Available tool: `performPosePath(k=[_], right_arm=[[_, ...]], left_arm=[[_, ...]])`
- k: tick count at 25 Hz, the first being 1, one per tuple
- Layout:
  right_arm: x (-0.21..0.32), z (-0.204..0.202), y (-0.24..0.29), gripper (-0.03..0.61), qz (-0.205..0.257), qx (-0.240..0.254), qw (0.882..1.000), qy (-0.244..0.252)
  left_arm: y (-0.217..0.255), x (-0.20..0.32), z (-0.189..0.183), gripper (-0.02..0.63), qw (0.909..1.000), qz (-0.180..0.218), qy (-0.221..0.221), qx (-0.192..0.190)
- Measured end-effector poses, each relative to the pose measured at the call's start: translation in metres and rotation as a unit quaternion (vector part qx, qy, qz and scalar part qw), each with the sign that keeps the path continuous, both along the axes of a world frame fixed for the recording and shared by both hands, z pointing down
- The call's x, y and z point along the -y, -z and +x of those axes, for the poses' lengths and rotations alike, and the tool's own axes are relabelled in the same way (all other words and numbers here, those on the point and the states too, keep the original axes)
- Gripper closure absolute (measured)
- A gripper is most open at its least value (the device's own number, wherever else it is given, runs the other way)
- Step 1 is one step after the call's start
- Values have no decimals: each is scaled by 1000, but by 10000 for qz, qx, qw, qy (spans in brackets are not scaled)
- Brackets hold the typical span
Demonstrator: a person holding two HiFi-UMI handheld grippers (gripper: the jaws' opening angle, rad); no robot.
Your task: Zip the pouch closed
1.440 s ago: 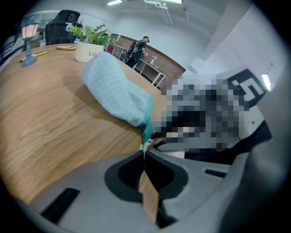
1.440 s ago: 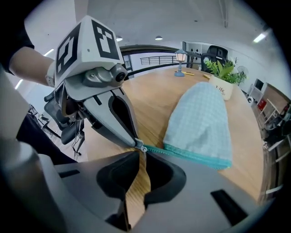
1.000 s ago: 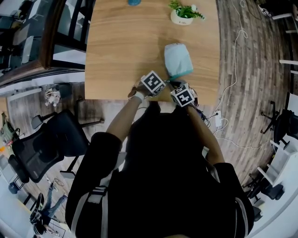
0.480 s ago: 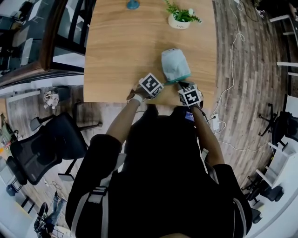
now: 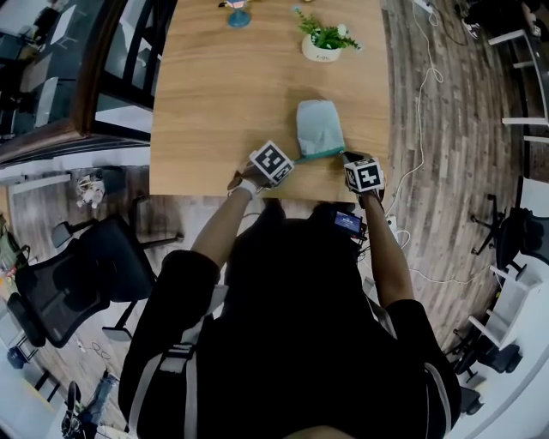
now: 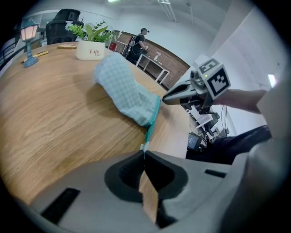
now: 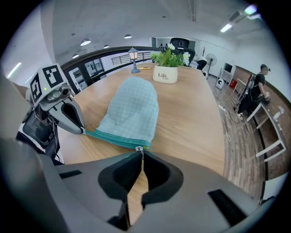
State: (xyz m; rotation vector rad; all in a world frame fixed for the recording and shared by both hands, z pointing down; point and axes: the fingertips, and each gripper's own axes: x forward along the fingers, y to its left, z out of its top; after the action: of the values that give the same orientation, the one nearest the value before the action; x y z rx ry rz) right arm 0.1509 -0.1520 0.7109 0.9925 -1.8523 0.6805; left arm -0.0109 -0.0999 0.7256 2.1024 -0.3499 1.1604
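Observation:
A pale blue checked pouch (image 5: 319,129) lies on the wooden table (image 5: 214,94) near its front edge, its teal zipper band (image 6: 152,118) facing me. My left gripper (image 5: 294,160) is shut on the small tab (image 6: 143,146) at the band's left end. My right gripper (image 5: 346,157) is shut on the metal zipper pull (image 7: 139,149) at the band's right end. In the right gripper view the teal band (image 7: 113,139) runs taut from the left gripper's fingers (image 7: 72,119) to my jaws, and the pouch (image 7: 132,107) looks closed along it.
A white pot with a green plant (image 5: 322,41) stands behind the pouch. A small blue lamp (image 5: 238,15) sits at the table's far edge. Office chairs (image 5: 69,283) are at the left, and cables (image 5: 425,103) lie on the floor at the right.
My right gripper has travelled to the right along the pouch's near edge with the zipper pull in it, away from the left gripper. The left gripper has stayed put.

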Motion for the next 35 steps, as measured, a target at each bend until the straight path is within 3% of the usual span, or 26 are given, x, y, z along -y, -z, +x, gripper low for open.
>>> performPosePath(k=[4, 19, 25, 26, 28, 30, 32, 35], right_arm=[[-1, -2, -4, 554, -22, -18, 9999, 132], [-1, 2, -4, 555, -57, -19, 9999, -97], [-12, -2, -1, 554, -404, 272, 9986, -224], [-14, -3, 1, 545, -477, 387, 9978, -253], [-15, -8, 9, 429, -571, 612, 9960, -324], [-16, -12, 18, 359, -586, 742, 9949, -358], [-18, -14, 27, 335, -555, 799, 9946, -359], [-20, -15, 38, 327, -475, 837, 9945, -411]], left_arm=[[1, 0, 0, 609, 10000, -26, 40, -3], [-1, 0, 1, 609, 9999, -61, 102, 41], [0, -2, 1, 603, 10000, -31, 31, 56], [1, -3, 2, 601, 10000, -12, 41, 50], [4, -3, 2, 566, 9998, -6, 194, -20], [13, 3, 3, 492, 9987, 148, 444, -210], [27, 12, 2, 438, 9955, 359, 760, -431], [54, 25, -2, 423, 9880, 628, 1214, -720]])
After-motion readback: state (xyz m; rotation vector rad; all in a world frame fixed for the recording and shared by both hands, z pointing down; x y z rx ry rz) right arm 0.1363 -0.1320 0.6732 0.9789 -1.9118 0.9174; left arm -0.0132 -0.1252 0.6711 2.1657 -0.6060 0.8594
